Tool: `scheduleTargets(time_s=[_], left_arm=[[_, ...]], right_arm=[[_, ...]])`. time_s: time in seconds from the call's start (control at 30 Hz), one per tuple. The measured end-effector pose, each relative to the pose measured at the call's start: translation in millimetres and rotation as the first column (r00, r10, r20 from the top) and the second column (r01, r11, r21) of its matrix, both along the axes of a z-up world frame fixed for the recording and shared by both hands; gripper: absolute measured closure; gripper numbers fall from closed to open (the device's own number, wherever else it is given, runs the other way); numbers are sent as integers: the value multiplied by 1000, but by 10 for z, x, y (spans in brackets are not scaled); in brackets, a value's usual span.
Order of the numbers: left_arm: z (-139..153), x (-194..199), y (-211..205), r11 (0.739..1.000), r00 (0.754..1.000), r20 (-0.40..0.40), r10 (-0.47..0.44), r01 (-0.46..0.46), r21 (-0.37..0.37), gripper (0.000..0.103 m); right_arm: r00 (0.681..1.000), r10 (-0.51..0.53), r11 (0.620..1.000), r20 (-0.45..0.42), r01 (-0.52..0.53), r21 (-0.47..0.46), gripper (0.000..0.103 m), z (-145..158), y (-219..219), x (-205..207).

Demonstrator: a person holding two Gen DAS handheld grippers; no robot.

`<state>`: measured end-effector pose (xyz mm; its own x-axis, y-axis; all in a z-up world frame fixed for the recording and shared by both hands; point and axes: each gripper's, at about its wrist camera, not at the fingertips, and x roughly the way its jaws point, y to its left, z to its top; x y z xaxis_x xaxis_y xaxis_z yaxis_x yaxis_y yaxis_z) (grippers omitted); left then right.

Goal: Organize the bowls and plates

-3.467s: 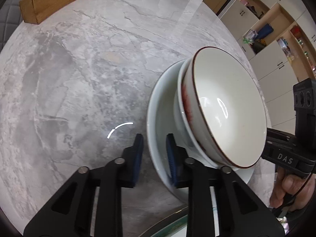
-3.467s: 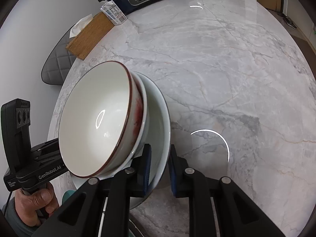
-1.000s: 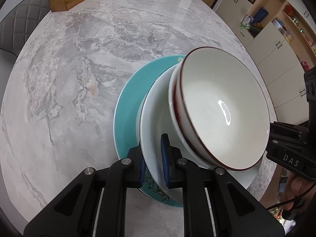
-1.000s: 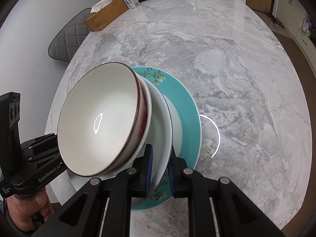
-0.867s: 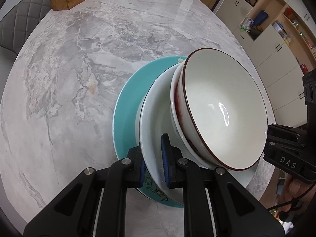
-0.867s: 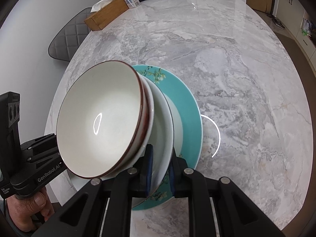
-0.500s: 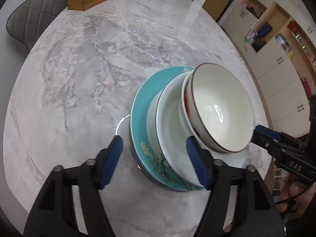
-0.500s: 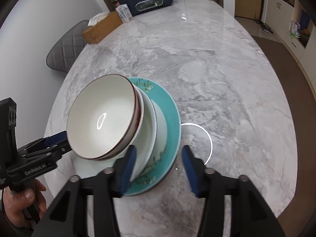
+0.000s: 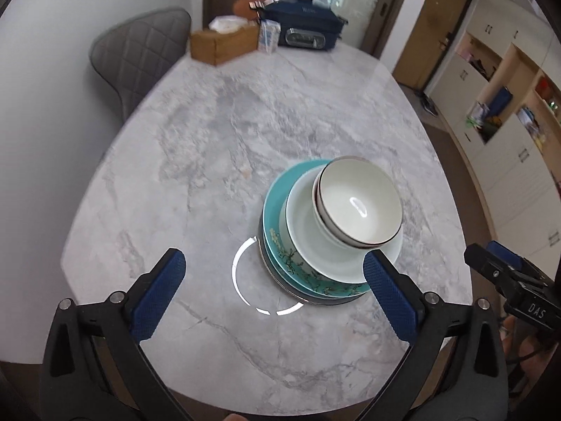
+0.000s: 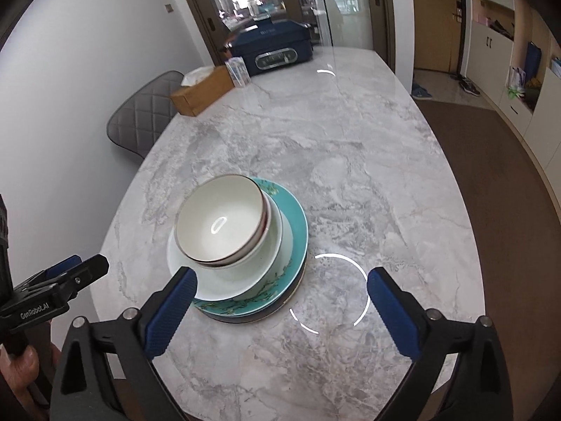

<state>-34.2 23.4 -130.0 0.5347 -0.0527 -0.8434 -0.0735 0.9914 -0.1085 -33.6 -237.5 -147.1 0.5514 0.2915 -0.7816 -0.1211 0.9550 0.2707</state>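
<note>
A stack stands on the marble table (image 9: 217, 161): a dark bottom plate (image 9: 315, 300), a teal flowered plate (image 9: 277, 210), a white plate (image 9: 301, 207) and nested white bowls with a dark rim (image 9: 357, 203) on top. The stack also shows in the right wrist view, with the bowls (image 10: 221, 224) over the teal plate (image 10: 296, 221). My left gripper (image 9: 271, 289) is open and empty, pulled back above the table's near edge. My right gripper (image 10: 280, 305) is open and empty, also back from the stack.
A wooden tissue box (image 9: 224, 44), a small carton (image 9: 269, 37) and a dark blue appliance (image 9: 301, 28) stand at the table's far end. A grey chair (image 9: 140, 59) is at the far left. Cabinets (image 9: 508, 105) line the right wall.
Both grippers let go of the white plate's rim, opened wide and drew back. The plate with its bowls now rests on the teal plate.
</note>
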Motion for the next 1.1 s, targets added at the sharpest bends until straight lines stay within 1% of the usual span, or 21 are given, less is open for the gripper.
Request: scheduleTargets(time_s=[0.07,0.1,0.13,0.2,0.27,0.33,0.4,0.47,0.5,0.57,0.63,0.67,0.73,0.8,0.83,0.97,1.1], left_arm=[[201,-157,-146,996,999,30,34,-36,79,0],[300,-247,-203,995,998,55,36,-41,86,0],[390,-327,-247,997,996,81,30,-36,70,0],[541,-477,-324,997,994,107,31,-38,64,0],[638,-575,-382,999,995,99,12,-17,42,0],[716,-703,-356,1000,995,95,26,-26,-1,0],[745,-824,-304,997,996,46,73,-73,-18,1],[789,-904,-279,997,998,28,52,-50,-54,1],[815,-948,-287,998,999,20,44,-43,-42,1],[887,-1055,-291,999,999,14,40,-40,10,1],[974,-1182,-284,999,999,6,32,-32,31,1],[1036,-1260,-275,999,999,17,35,-35,36,1],[1170,-1427,-270,999,999,48,9,-11,39,1],[1271,-1554,-267,998,998,69,5,-9,68,1],[1304,-1599,-261,997,997,73,2,-8,79,1],[1372,-1729,-187,998,997,74,-1,-3,56,1],[1400,-1796,-155,999,997,74,-14,11,39,1]], right_arm=[[1000,19,1000,16,-19,4,3,135,-30,-90],[999,24,1000,27,-24,3,3,203,-36,-147],[999,28,1000,39,-29,4,3,281,-47,-212],[997,40,999,68,-40,3,3,438,-69,-346],[996,38,999,80,-37,-14,3,573,-77,-464],[997,28,999,69,-27,-24,3,669,-88,-555],[997,16,1000,79,-14,-19,3,775,-103,-687],[996,2,999,90,1,-34,0,861,-85,-810],[995,1,999,97,4,-44,0,906,-64,-865],[993,-7,997,118,16,-76,0,1008,6,-989],[989,-17,994,147,32,-104,0,1127,90,-1125],[987,-17,993,162,35,-112,0,1203,146,-1206],[981,-8,991,192,33,-129,0,1302,228,-1333],[978,-12,980,207,53,-194,0,1382,350,-1439],[978,-18,975,206,62,-213,0,1410,387,-1478],[977,-33,977,209,75,-198,0,1495,442,-1646],[978,-50,977,201,89,-194,0,1534,463,-1725]])
